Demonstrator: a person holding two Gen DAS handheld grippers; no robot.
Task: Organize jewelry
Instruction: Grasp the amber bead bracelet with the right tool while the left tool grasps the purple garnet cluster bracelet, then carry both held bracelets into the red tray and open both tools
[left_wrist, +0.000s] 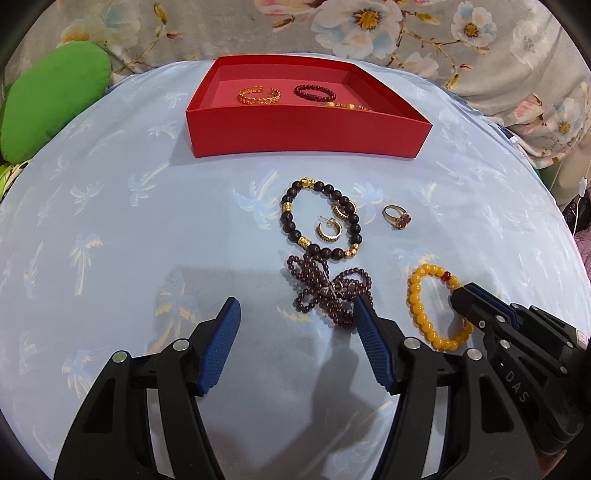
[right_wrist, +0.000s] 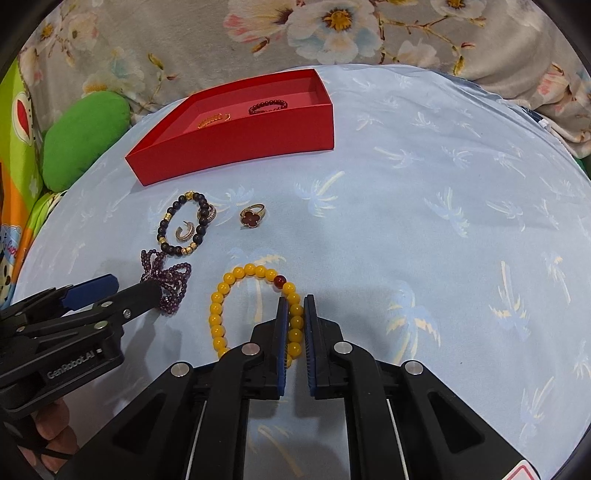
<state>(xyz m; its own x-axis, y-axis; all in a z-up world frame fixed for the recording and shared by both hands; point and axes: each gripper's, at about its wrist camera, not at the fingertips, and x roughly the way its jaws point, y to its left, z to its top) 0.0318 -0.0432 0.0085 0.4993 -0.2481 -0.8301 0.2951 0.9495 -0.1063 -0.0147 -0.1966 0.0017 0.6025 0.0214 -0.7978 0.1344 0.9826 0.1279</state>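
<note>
Lying under everything: blue palm-print sheet (left_wrist: 147, 229). Resting at its left edge: green cushion (left_wrist: 55, 103). Spreading behind: grey floral fabric (right_wrist: 184, 44).

bare cloth (right_wrist: 424, 229) right of jewelry, red box (left_wrist: 306, 136) blocking beyond

my left wrist camera sits behind my left gripper (left_wrist: 295, 314) and looks forward and down along its two fingers, low and close over the blue palm-print cloth (left_wrist: 110, 240). it faces the red box (left_wrist: 306, 136) almost square on, with the floral fabric (left_wrist: 258, 33) past it. my right wrist camera rides the same way behind my right gripper (right_wrist: 295, 306), just as low, but from further right, so the red box (right_wrist: 236, 147) lies up and to the left. both views share the cloth, the box, the yellow bead bracelet (left_wrist: 424, 310) (right_wrist: 229, 299) and the green cushion (left_wrist: 48, 107) (right_wrist: 81, 136). each view catches the other gripper at its edge.
</note>
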